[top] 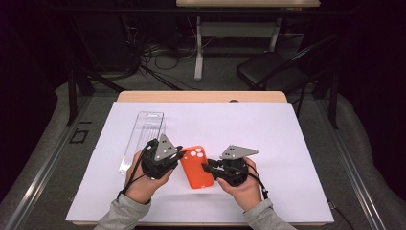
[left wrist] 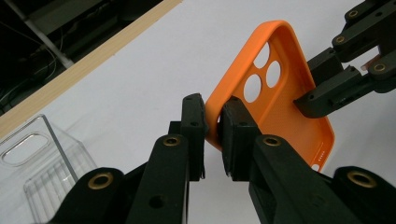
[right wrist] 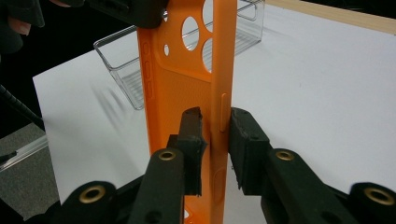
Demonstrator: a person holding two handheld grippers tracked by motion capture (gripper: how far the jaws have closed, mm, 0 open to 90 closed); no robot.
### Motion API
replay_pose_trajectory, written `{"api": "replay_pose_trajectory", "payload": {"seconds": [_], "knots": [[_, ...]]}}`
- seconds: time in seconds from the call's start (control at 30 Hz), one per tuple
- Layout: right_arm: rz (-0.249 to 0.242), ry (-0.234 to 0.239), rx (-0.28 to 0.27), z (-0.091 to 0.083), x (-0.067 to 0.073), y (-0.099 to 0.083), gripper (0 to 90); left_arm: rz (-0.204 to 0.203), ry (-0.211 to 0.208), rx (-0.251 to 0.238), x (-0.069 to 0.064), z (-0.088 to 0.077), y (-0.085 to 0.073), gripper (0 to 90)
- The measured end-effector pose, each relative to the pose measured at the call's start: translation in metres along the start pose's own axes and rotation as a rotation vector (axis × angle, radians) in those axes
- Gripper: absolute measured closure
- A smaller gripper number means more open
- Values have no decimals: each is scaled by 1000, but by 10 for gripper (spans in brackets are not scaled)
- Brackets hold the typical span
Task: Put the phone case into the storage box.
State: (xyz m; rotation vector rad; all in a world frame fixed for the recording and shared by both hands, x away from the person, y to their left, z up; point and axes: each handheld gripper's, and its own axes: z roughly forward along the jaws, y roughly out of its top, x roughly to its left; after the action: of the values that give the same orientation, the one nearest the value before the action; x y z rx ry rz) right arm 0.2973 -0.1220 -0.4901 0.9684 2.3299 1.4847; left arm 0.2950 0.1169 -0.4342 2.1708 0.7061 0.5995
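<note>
A clear plastic tray (top: 142,136) lies on the white sheet (top: 268,129) covering the wooden table (top: 201,96), a black chair (top: 268,71) beyond.

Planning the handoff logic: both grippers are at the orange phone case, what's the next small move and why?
Probably open the right gripper a bit further and back it off. The left gripper is shut on the orange phone case's rim and carries it above the white sheet, while the right jaws straddle the other edge with a gap showing.

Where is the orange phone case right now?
In the high view, the orange phone case sits near the table's front middle, between the left gripper and right gripper, right of the clear plastic box.
</note>
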Motion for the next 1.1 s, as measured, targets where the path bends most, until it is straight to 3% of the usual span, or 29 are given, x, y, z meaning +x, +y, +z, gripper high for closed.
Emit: {"api": "replay_pose_trajectory", "payload": {"seconds": [0.37, 0.7, 1.1], "knots": [[-4, 3, -23, -1, -3, 0, 663, -11, 0, -5, 5, 0, -2, 808], [-37, 0, -46, -6, -5, 3, 595, -35, 8, -13, 13, -3, -4, 808], [-88, -14, -21, -6, -6, 5, 571, -52, 17, -16, 24, -7, -6, 808]]}}
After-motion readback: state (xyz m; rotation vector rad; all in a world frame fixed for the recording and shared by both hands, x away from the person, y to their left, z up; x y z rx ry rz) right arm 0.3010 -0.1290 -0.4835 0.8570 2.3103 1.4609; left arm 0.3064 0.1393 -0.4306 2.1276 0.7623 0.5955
